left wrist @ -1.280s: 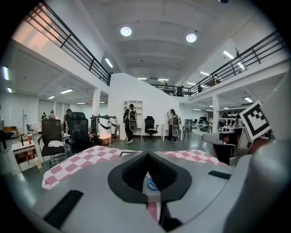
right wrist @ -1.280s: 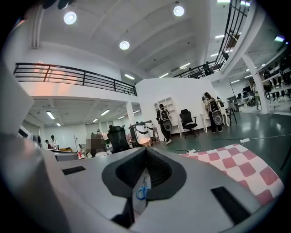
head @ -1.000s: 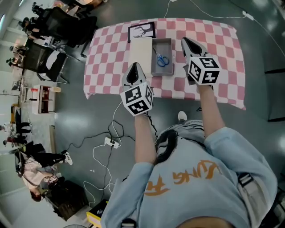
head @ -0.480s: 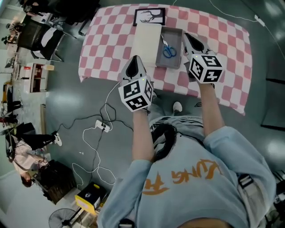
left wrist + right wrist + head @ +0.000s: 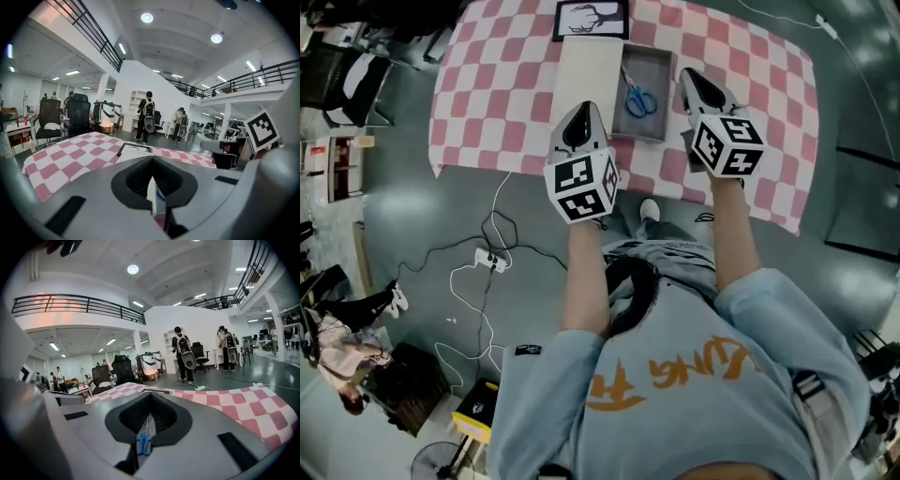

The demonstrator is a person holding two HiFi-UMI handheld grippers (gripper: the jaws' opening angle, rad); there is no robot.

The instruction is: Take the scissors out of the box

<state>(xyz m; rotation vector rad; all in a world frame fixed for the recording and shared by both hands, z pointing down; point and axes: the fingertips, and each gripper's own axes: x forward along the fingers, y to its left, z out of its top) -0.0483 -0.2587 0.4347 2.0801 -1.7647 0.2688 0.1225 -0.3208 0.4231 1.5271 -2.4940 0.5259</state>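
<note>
The blue-handled scissors (image 5: 639, 99) lie inside an open grey box (image 5: 659, 124) on the pink-and-white checked table (image 5: 487, 103). My left gripper (image 5: 584, 112) hovers over the table's front part, left of the box, with its jaws shut and empty. My right gripper (image 5: 688, 77) is just right of the box, also shut and empty. In the right gripper view the scissors (image 5: 144, 445) show through the slit below the right gripper (image 5: 150, 394). In the left gripper view the left gripper (image 5: 152, 159) points at the white board (image 5: 136, 153).
A white board (image 5: 584, 70) lies against the box's left side, with a framed picture (image 5: 591, 19) behind it. Cables and a power strip (image 5: 487, 261) lie on the floor below the table's front edge. Chairs and people stand farther off.
Both grippers have come lower and forward, closer to the box's two sides. The table has slid up in the head view. Both jaws stay shut.
</note>
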